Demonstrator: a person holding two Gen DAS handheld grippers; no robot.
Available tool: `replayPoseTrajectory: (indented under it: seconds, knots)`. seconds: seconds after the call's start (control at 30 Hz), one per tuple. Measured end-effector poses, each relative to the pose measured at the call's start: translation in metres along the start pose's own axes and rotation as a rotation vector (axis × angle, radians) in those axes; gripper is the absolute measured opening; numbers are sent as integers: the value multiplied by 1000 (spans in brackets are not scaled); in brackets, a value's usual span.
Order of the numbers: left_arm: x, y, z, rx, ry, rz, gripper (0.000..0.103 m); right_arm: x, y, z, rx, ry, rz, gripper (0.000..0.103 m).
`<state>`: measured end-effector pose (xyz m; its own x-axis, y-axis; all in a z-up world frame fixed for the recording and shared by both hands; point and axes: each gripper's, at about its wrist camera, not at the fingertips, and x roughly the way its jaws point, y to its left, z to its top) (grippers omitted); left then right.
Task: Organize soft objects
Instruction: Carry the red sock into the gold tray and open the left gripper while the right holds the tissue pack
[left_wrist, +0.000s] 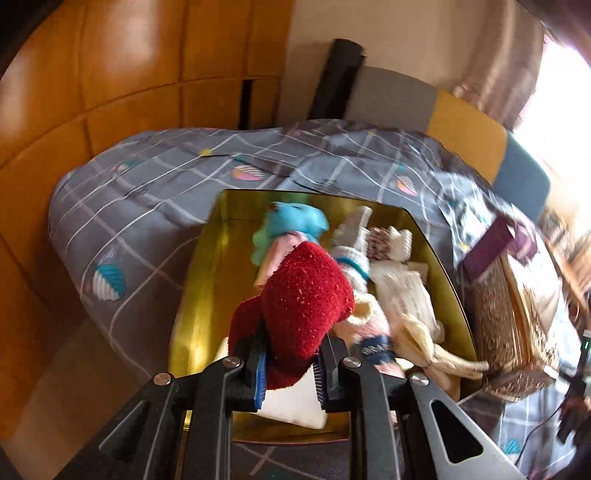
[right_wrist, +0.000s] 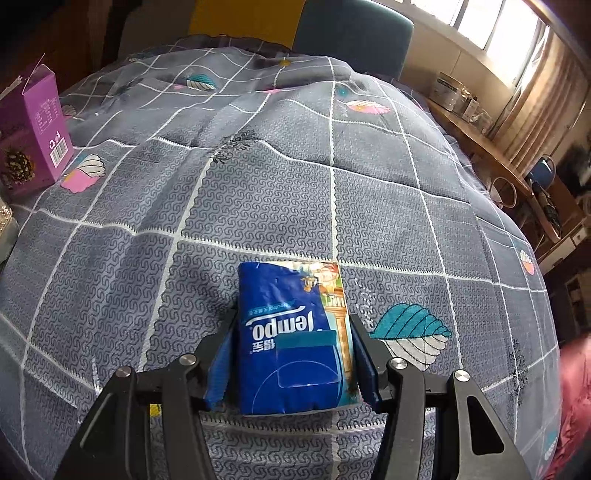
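Left gripper (left_wrist: 290, 373) is clamping the red sock (left_wrist: 303, 306), carrying it over the gold box (left_wrist: 207, 288) just ahead where other socks are lying, next needing release inside, while right gripper (right_wrist: 291, 354) is gripping the blue tissue pack (right_wrist: 291, 332) half-open on the quilt (right_wrist: 258, 184).

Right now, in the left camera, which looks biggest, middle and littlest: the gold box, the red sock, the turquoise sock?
1. gold box
2. red sock, though it's nearest the camera, so it looks bigger than it is
3. turquoise sock
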<state>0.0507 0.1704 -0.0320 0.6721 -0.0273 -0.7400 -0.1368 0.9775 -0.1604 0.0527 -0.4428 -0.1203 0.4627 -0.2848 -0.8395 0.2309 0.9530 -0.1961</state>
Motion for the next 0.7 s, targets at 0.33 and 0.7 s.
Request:
replayPoseTrajectory:
  seconds: [0.33, 0.7]
  knots:
    - [19, 1, 14, -40, 77, -130, 19, -3, 2, 0, -21, 1, -10, 56]
    - [68, -17, 3, 51, 180, -27, 46, -3, 3, 1, -24, 0, -12, 56]
